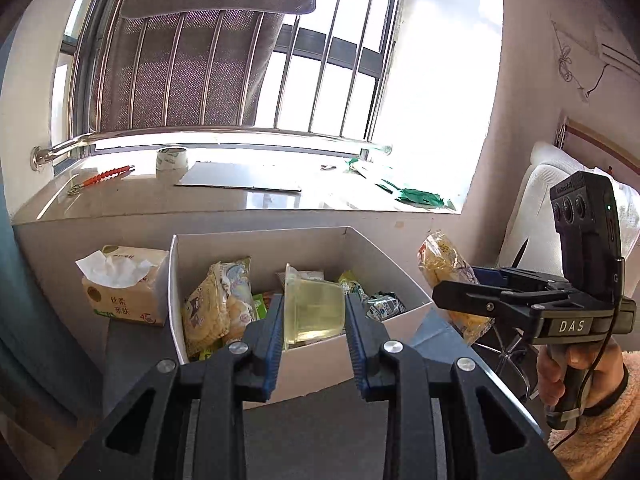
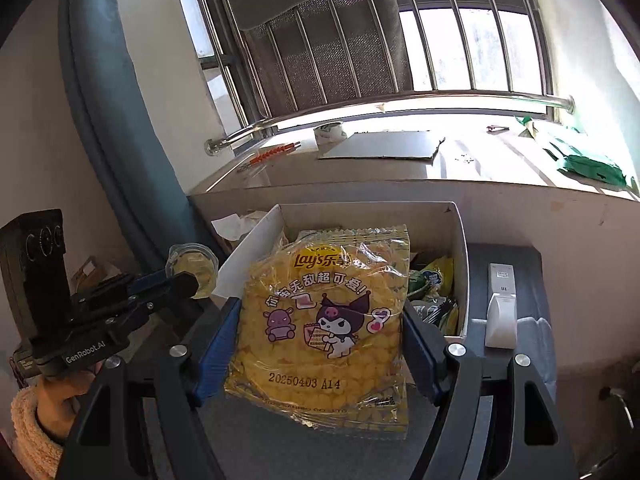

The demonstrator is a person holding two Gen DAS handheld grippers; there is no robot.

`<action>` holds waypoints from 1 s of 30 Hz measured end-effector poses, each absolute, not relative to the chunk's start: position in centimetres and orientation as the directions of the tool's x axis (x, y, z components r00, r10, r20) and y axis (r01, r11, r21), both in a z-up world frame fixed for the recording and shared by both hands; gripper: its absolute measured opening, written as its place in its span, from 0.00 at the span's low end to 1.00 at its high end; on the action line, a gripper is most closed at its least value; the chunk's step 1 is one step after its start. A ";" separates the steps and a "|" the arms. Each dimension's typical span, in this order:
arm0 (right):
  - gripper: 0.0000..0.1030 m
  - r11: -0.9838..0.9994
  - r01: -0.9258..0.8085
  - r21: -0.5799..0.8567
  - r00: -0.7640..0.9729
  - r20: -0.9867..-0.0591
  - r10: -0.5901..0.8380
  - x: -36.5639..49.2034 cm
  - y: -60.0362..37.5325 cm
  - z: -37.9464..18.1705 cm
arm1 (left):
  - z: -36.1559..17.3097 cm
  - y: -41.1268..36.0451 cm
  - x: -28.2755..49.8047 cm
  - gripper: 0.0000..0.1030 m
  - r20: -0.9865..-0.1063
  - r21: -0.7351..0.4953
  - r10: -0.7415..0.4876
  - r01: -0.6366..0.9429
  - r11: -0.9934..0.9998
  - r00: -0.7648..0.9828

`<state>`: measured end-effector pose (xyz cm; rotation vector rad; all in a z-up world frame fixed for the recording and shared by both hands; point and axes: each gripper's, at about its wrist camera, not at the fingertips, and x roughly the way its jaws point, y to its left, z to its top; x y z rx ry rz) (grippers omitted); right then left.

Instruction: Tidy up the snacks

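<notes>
Sunlight pours through a barred window point(image 1: 248, 60) onto a pale sill point(image 1: 240, 196), where a roll of tape point(image 1: 172, 159), a flat grey board point(image 1: 240, 177) and a green bag point(image 1: 420, 196) lie. Below the sill, a white cardboard box point(image 1: 304, 364) stands on a dark grey table point(image 1: 320, 432), already holding several snack packets, among them a yellow chip bag point(image 1: 204, 312) against its left wall. A tissue pack point(image 1: 124, 284) sits just to the left of the box, and a white remote point(image 2: 500, 304) lies on the table to its right.

The left gripper point(image 1: 314, 312) is clamped on a clear jelly cup point(image 1: 314, 308), which it holds above the near part of the box, its blue pads pressing both sides. The right gripper point(image 2: 320, 332) is closed on a yellow Lay's chip bag point(image 2: 324, 328) printed with a cartoon character, holding it by its side edges in the air over the near edge of the box. In the left wrist view this bag hangs off the right of the box, clear of its wall. A person's hand point(image 1: 576, 376) in a fluffy sleeve grips the right handle.
</notes>
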<state>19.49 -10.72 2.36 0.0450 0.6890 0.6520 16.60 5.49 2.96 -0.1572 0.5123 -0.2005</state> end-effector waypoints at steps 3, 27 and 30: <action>0.77 0.823 -0.510 0.250 0.599 -0.584 0.549 23.0 -9.9 3.3 | 3.6 6.2 20.7 0.31 -0.488 -0.203 -0.217 0.132 0.970 0.846; 1.00 0.900 -0.432 0.067 0.753 -0.523 0.400 20.2 -11.7 4.8 | 6.1 4.9 16.4 1.00 -0.426 -0.072 0.015 -0.050 0.996 0.905; 1.00 0.875 -0.481 0.055 0.743 -0.504 0.440 17.0 -11.6 5.3 | 6.1 4.6 14.0 1.00 -0.450 -0.111 -0.029 -0.024 0.993 0.893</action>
